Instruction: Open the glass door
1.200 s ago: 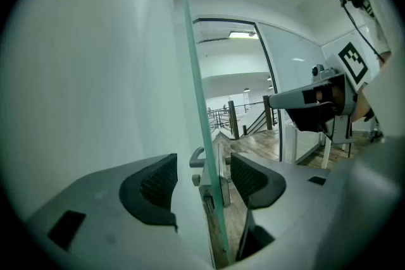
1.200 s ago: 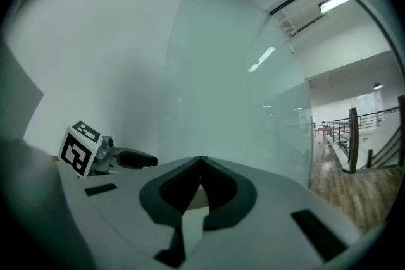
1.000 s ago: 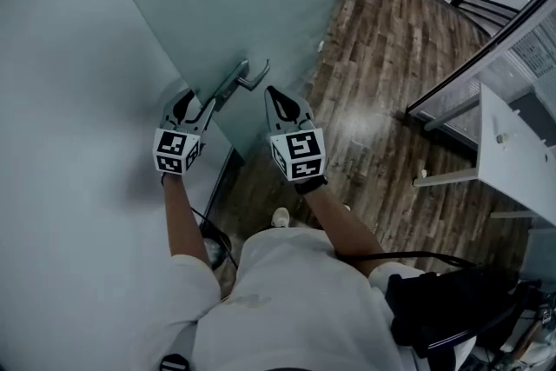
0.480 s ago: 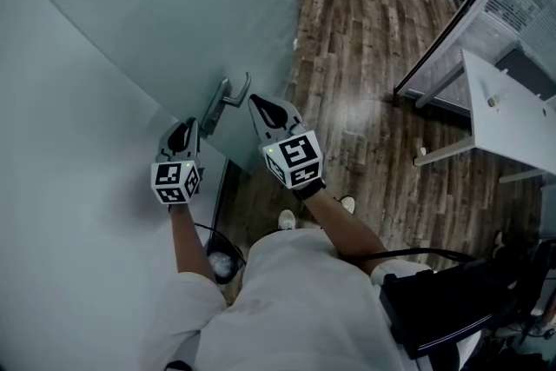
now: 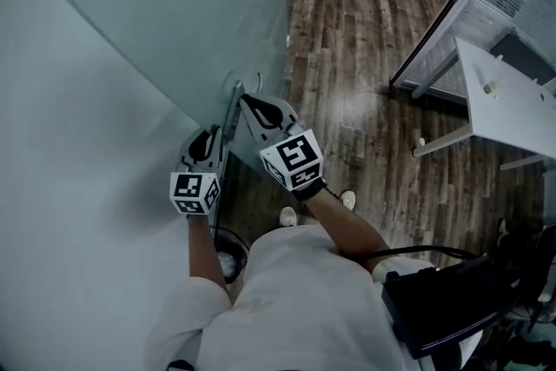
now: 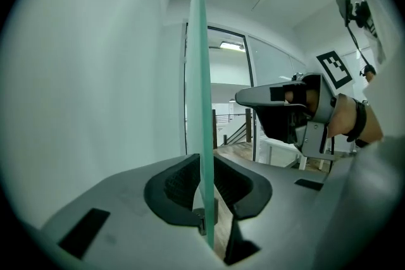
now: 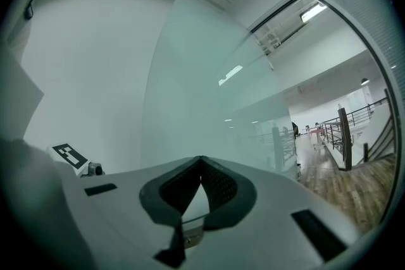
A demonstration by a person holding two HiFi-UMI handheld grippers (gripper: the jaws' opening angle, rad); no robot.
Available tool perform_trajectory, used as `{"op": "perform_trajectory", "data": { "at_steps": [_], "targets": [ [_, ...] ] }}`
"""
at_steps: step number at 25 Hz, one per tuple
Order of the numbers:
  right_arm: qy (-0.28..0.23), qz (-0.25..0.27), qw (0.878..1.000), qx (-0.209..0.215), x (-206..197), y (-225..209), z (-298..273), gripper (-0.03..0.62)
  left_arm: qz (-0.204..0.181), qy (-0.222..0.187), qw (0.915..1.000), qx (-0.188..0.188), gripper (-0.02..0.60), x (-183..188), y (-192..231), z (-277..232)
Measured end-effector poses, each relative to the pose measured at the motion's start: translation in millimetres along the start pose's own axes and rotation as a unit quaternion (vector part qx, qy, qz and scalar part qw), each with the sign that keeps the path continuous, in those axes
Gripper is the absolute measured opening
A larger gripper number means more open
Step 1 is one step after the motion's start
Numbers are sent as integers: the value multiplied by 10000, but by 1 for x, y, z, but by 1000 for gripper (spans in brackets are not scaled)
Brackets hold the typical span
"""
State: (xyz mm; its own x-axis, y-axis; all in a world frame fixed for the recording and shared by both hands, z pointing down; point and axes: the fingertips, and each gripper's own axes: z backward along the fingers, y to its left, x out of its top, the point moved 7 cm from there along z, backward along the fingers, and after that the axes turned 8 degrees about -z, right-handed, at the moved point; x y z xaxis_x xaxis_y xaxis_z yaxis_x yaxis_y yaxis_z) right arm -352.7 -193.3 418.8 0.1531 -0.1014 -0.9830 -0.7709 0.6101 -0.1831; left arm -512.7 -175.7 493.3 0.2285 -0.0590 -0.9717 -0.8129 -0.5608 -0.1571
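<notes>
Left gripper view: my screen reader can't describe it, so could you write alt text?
The left tongs have just been closing and now clamp the edge of the glass door, seen edge-on. The right tongs hover to its right.

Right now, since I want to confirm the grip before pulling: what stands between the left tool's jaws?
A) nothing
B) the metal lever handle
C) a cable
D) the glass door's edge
D: in the left gripper view the left tool, whose jaws have just been closing, has the thin green edge of the glass door clamped between its pads.
</notes>
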Motion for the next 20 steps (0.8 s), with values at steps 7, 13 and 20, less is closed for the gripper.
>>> {"op": "perform_trajectory", "data": {
  "at_steps": [7, 13, 20],
  "targets": [
    [17, 273, 9989, -383, 2, -4, 13, 3, -157, -59, 9995, -251, 63, 9, -33, -9],
    [89, 428, 9935, -1050, 1, -26, 36, 3, -400, -199, 9966, 695, 61, 22, -69, 10],
    [99, 220, 9893, -1439, 1, -62, 62, 3, -58, -326, 9991, 254, 44, 34, -84, 3]
  ]
}}
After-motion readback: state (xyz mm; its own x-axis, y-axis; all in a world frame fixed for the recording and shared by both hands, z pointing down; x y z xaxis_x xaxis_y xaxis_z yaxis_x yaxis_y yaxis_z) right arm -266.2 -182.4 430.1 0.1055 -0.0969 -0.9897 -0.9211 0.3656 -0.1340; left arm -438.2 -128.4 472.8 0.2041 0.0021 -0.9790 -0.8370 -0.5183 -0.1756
